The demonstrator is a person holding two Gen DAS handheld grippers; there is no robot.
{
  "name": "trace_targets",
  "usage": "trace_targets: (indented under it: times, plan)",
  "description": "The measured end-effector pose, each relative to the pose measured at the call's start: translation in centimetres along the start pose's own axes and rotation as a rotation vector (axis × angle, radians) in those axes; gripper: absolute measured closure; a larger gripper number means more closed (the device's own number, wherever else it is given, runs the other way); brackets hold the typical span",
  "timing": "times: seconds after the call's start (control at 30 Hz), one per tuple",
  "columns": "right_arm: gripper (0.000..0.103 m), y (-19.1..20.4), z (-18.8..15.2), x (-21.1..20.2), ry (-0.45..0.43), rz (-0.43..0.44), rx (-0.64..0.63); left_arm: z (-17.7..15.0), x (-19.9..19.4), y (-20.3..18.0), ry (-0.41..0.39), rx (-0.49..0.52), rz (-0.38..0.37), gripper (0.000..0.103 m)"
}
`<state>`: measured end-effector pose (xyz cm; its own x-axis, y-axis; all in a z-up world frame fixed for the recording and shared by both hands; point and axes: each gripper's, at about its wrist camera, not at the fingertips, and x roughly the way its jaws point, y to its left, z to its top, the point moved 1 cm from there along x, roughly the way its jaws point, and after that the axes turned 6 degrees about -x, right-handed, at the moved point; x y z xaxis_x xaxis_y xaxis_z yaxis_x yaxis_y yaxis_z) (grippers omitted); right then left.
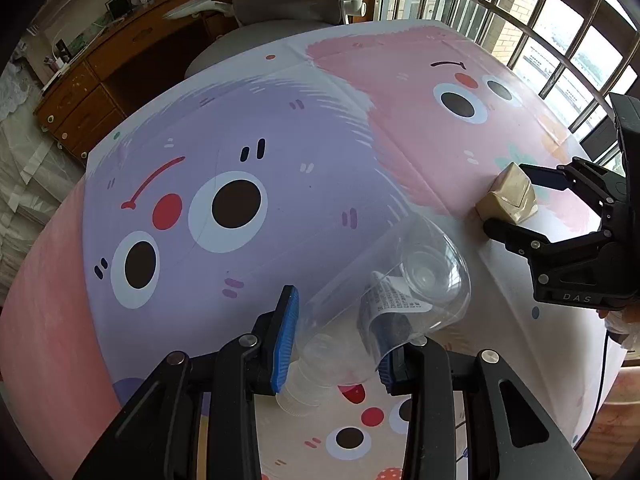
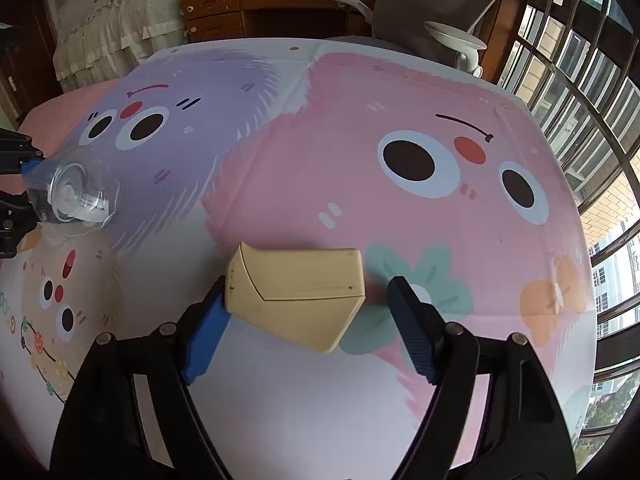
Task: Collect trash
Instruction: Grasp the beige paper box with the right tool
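A clear plastic bottle [image 1: 384, 292] with a loose label lies tilted on the cartoon tablecloth [image 1: 240, 128], its neck toward me. My left gripper [image 1: 338, 352] is shut on it near the shoulder; in the right wrist view the bottle [image 2: 74, 192] shows base-on at the far left, with the left gripper [image 2: 20, 188] behind it. A beige carton [image 2: 296, 284] lies flat on the pink part of the cloth. My right gripper [image 2: 308, 292] stands open around it, one finger on each side. In the left wrist view the carton [image 1: 514, 188] sits between the right gripper's [image 1: 506, 200] fingers.
The tablecloth [image 2: 400, 92] covers the whole table. A grey office chair [image 2: 436, 8] stands at the far edge, with a wooden desk [image 2: 248, 4] behind it. Barred windows [image 2: 580, 80] run along the right side. A cable [image 1: 600, 380] hangs off the table's right edge.
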<state>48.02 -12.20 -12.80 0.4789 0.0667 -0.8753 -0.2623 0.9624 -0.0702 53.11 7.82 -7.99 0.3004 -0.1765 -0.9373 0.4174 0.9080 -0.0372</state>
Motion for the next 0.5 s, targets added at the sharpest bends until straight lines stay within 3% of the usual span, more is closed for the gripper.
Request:
trace_targets:
  times: [0.13, 0.23, 0.5]
  plan:
    - [0.029, 0.1, 0.3, 0.0, -0.004, -0.007, 0.010, -0.2, -0.3, 0.2, 0.001, -0.015, 0.000, 0.068]
    - [0.044, 0.4, 0.4, -0.2, -0.016, -0.004, 0.006, -0.5, -0.4, 0.4, 0.008, -0.034, -0.004, 0.068]
    - [0.045, 1.2, -1.4, -1.6, 0.022, -0.001, 0.100, -2.4, -2.3, 0.2, 0.011, -0.091, 0.000, 0.068]
